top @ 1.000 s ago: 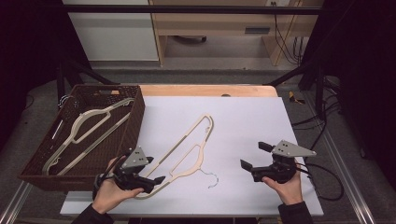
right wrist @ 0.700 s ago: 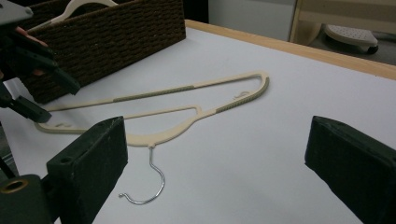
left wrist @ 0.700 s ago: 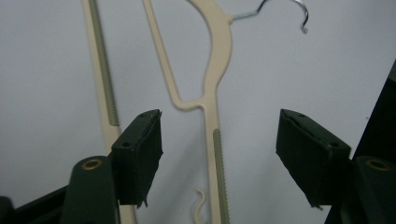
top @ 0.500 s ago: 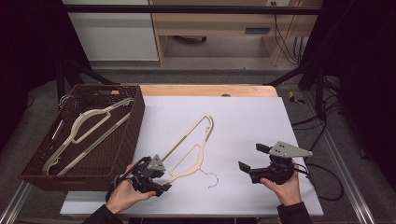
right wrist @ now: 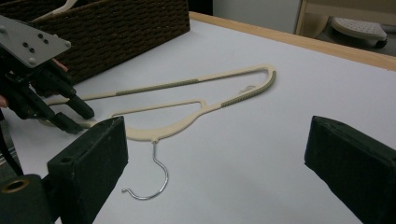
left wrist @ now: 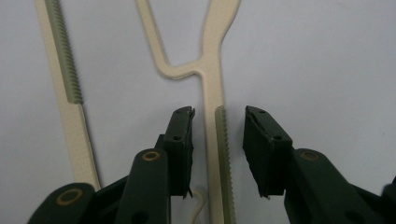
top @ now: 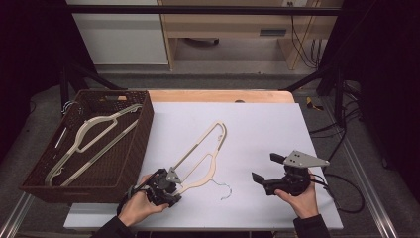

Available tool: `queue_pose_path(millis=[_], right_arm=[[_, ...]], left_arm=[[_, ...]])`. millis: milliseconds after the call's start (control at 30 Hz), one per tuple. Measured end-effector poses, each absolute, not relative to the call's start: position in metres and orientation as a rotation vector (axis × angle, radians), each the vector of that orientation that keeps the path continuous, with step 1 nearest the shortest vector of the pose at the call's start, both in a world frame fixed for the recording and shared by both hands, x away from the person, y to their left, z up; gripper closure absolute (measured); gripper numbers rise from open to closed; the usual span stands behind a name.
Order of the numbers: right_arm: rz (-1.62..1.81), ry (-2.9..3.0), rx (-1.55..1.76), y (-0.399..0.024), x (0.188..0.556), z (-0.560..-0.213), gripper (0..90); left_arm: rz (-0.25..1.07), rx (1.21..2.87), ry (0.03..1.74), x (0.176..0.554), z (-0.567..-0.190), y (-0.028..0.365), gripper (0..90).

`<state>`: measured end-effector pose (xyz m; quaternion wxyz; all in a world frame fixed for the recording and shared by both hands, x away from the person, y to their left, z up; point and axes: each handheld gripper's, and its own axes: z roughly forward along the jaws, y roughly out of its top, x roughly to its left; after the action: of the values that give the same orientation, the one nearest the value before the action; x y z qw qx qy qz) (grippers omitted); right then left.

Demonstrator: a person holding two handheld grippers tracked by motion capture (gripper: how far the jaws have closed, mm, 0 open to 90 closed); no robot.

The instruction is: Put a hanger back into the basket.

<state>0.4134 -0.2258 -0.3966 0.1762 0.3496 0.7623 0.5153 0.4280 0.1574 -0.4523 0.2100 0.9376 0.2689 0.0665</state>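
Note:
A cream plastic hanger (top: 203, 153) with grey-green ribbed grips and a metal hook (top: 224, 191) lies flat on the white table top. My left gripper (top: 171, 191) is at the hanger's near-left end. In the left gripper view its jaws stand open on either side of the hanger's ribbed arm (left wrist: 219, 154), with gaps on both sides. My right gripper (top: 265, 168) hovers open at the near right, apart from the hanger, and its own view looks across at the hanger (right wrist: 187, 109) and the left gripper (right wrist: 70, 112).
A dark wicker basket (top: 136, 144) stands at the left with another cream hanger (top: 94, 136) inside. The table's wooden far edge (top: 218, 95) runs behind. Cables trail off the right side.
My left gripper has dropped from above the table down onto the hanger's near-left end, its jaws now straddling the arm. The right gripper has barely shifted.

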Motion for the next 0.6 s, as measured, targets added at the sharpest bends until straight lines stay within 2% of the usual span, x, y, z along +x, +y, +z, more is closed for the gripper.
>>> queue_pose_path(millis=[133,300,600], right_arm=[[1.458,2.154,0.992,-0.226,0.413,-0.396,6.2],[1.46,2.155,0.992,-0.226,0.413,-0.396,6.1],[1.468,2.161,0.99,-0.223,0.413,-0.396,6.0]], left_arm=[[0.165,2.611,0.8,0.427,-0.452,0.161,67.6],[0.174,2.637,0.86,0.425,-0.451,0.156,68.3],[0.162,2.672,0.891,0.427,-0.449,0.15,74.4]])
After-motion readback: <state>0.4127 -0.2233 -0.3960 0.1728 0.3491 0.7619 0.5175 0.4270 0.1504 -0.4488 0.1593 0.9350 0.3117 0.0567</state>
